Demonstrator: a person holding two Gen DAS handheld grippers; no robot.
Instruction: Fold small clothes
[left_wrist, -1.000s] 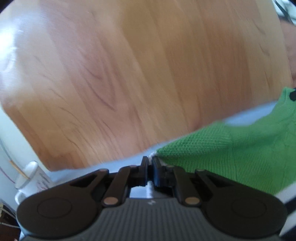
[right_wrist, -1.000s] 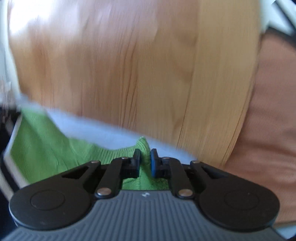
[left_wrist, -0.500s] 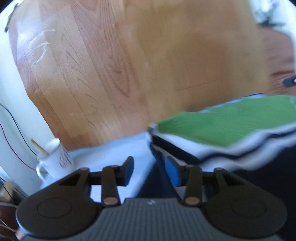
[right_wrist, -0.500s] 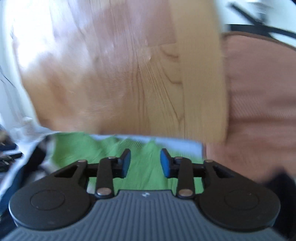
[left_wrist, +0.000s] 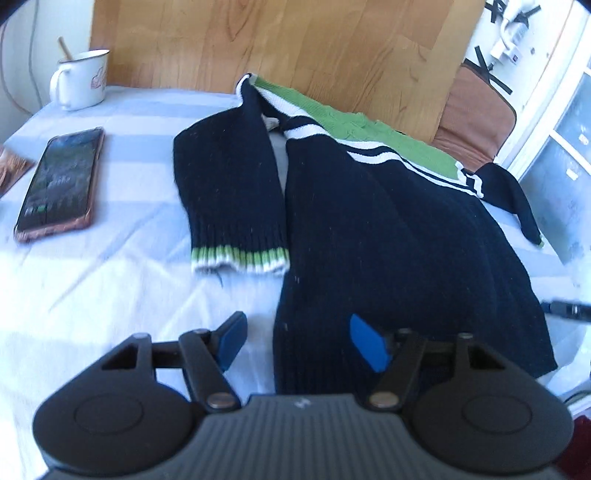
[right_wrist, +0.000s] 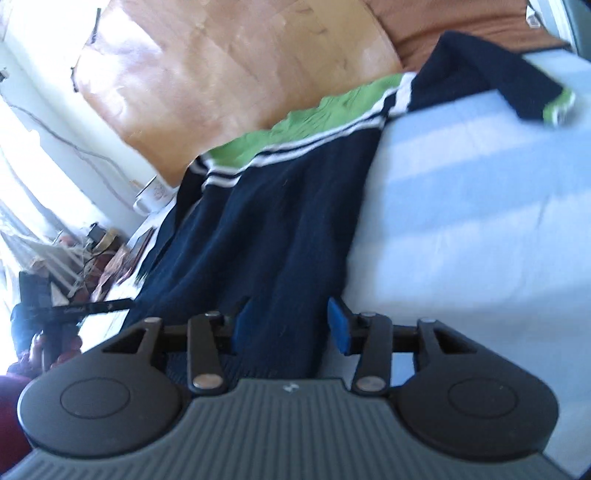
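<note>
Bed sheet (left_wrist: 92, 288), pale blue, fills the ground ahead of both grippers; its near edge is cut off by the gripper bodies. Wooden headboard (left_wrist: 295, 40) stands beyond it, its top out of frame.

Sweater (left_wrist: 388, 229), navy with a green and white striped top, lies flat on the sheet straight ahead of the left gripper (left_wrist: 297, 341). One sleeve (left_wrist: 232, 192) lies beside the body, its cuff pointing toward the gripper. The other sleeve trails off far right, partly hidden. The hem runs under the gripper body, unseen.

Left gripper: jaws spread wide, holding nothing; the right finger overlaps the hem in view, contact unclear.

Right gripper (right_wrist: 290, 326): jaws apart, empty, with the sweater's edge between them in view. This view is tilted and blurred; clutter at far left is unreadable.

Phone (left_wrist: 59, 184) lies ahead-left of the left gripper; mug (left_wrist: 79, 79) farther, by the headboard.
</note>
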